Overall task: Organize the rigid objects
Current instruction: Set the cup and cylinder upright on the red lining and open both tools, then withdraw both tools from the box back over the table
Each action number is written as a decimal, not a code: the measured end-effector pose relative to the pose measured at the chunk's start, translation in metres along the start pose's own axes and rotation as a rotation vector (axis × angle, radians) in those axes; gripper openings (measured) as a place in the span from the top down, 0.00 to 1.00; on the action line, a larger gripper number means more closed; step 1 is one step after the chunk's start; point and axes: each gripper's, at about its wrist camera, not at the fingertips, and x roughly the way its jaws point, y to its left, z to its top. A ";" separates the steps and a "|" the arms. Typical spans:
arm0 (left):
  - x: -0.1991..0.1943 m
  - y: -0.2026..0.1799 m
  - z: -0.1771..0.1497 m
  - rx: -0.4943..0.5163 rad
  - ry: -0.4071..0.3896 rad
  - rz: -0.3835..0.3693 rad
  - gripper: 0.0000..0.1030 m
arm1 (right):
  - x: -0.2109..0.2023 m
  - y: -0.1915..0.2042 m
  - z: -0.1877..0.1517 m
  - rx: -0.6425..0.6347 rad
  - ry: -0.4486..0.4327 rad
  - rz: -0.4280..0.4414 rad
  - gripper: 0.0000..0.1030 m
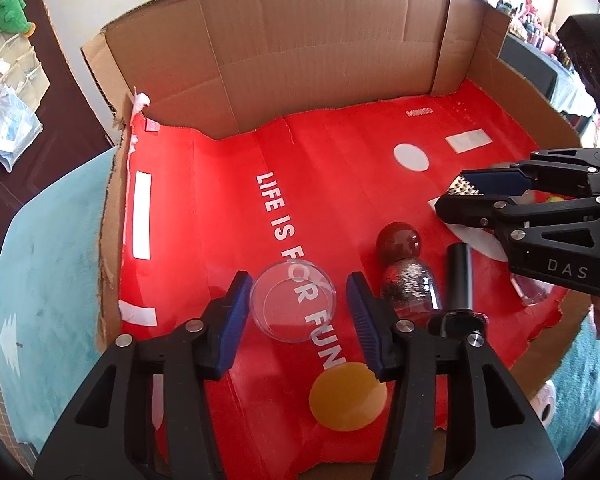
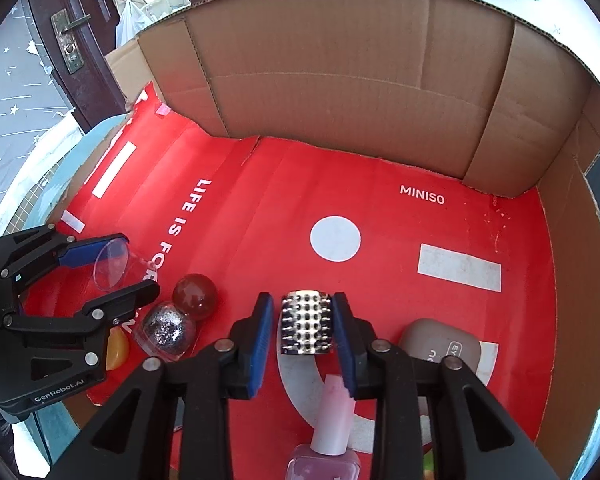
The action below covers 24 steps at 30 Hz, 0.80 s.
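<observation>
A clear round plastic dish (image 1: 294,304) lies on the red liner between the blue pads of my left gripper (image 1: 298,280), which is open with a narrow gap on each side. The right wrist view shows the same dish (image 2: 110,266) inside the left gripper (image 2: 140,262). A silver studded metal piece (image 2: 306,328) stands between the pads of my right gripper (image 2: 301,298). Red liner shows beside its left edge, so those jaws are open. In the left wrist view the right gripper (image 1: 452,188) straddles the studded piece (image 1: 466,188).
Everything sits in a cardboard box (image 1: 300,60) lined with a red paper bag (image 2: 380,216). Nearby lie a dark red ball (image 1: 398,242), a glitter ball in a clear shell (image 1: 408,286), a black bottle (image 1: 460,280), a yellow disc (image 1: 348,396), a pink polish bottle (image 2: 332,420) and a taupe case (image 2: 440,348).
</observation>
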 end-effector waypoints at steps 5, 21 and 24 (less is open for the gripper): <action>-0.023 0.001 -0.005 -0.022 -0.050 -0.008 0.38 | -0.015 0.001 -0.001 0.000 -0.026 0.002 0.63; -0.118 -0.012 -0.058 -0.111 -0.299 -0.032 0.22 | -0.128 0.013 -0.055 -0.012 -0.252 -0.008 0.39; -0.138 -0.019 -0.077 -0.125 -0.361 -0.033 0.19 | -0.154 0.020 -0.080 -0.025 -0.311 -0.027 0.32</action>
